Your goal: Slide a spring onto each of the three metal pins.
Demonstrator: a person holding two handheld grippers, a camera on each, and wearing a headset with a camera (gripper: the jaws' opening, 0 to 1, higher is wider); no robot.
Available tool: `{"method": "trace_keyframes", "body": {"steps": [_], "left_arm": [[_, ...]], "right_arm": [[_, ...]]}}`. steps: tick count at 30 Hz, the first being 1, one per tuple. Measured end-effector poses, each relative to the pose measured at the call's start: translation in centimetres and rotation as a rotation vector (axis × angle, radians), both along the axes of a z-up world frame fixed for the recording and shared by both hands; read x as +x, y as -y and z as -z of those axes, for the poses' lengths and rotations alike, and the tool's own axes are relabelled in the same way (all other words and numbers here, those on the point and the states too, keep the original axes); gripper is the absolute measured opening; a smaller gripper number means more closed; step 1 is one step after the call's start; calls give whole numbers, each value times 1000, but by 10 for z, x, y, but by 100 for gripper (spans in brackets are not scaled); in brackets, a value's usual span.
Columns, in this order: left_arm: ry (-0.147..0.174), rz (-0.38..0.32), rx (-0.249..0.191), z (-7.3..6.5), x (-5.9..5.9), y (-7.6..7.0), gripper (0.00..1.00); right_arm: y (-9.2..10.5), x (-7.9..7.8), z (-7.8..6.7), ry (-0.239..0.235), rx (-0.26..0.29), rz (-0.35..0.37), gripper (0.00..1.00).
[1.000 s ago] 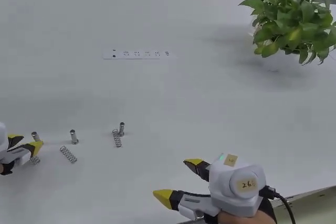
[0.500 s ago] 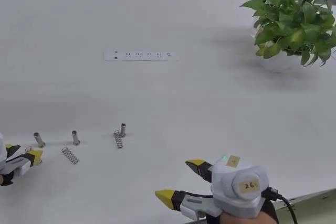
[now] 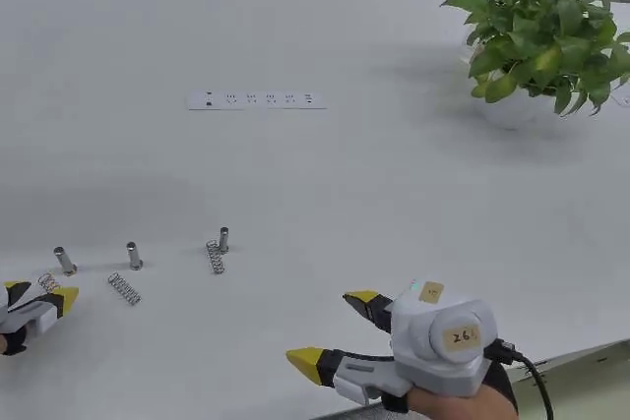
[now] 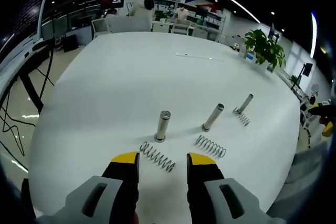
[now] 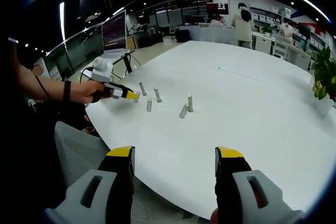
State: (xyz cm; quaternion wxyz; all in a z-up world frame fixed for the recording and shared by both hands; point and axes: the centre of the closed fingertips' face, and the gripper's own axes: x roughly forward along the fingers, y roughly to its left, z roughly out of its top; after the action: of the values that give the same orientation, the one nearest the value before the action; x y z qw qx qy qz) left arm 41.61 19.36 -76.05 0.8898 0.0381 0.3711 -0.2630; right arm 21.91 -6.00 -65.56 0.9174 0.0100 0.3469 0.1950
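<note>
Three short metal pins stand upright in a row on the white table: the left pin (image 3: 64, 261), the middle pin (image 3: 132, 256) and the right pin (image 3: 223, 239). A spring lies flat beside each: one spring (image 3: 47, 283), a second (image 3: 124, 288) and a third (image 3: 214, 257). My left gripper (image 3: 39, 292) is open at the near left edge. In the left gripper view, a spring (image 4: 156, 157) lies just ahead of the left gripper (image 4: 163, 159), in front of a pin (image 4: 162, 125). My right gripper (image 3: 333, 331) is open and holds nothing, well right of the pins.
A white power strip (image 3: 256, 100) lies flat farther back on the table. A potted green plant (image 3: 541, 27) stands at the far right. The table's near edge runs just behind both grippers. People and desks stand far off in the room.
My left gripper has drawn back from the leftmost pin toward the near edge. The right gripper has hardly moved. The camera has shifted slightly.
</note>
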Motion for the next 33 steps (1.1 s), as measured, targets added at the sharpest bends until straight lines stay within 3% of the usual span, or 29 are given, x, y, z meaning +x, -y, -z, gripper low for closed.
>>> {"method": "trace_keyframes", "body": {"steps": [8,20,22,23,26,33], "left_arm": [[-27,-39,-4,11,0,3,29],[-27,-47,45,13,2,-8,20],[-22,-27,120,16,0,-17,17],[-18,-23,125,17,0,-16,13],[-27,-45,117,19,-2,-21,5],[-30,-70,117,18,-4,-30,4]], "right_arm": [[-1,-1,0,-6,-6,-12,61],[-1,0,1,-8,-5,-14,61],[-1,0,1,-8,-3,-15,61],[-2,0,3,-10,-2,-15,61],[-4,0,4,-13,-3,-22,61],[-4,1,4,-10,0,-27,60]]}}
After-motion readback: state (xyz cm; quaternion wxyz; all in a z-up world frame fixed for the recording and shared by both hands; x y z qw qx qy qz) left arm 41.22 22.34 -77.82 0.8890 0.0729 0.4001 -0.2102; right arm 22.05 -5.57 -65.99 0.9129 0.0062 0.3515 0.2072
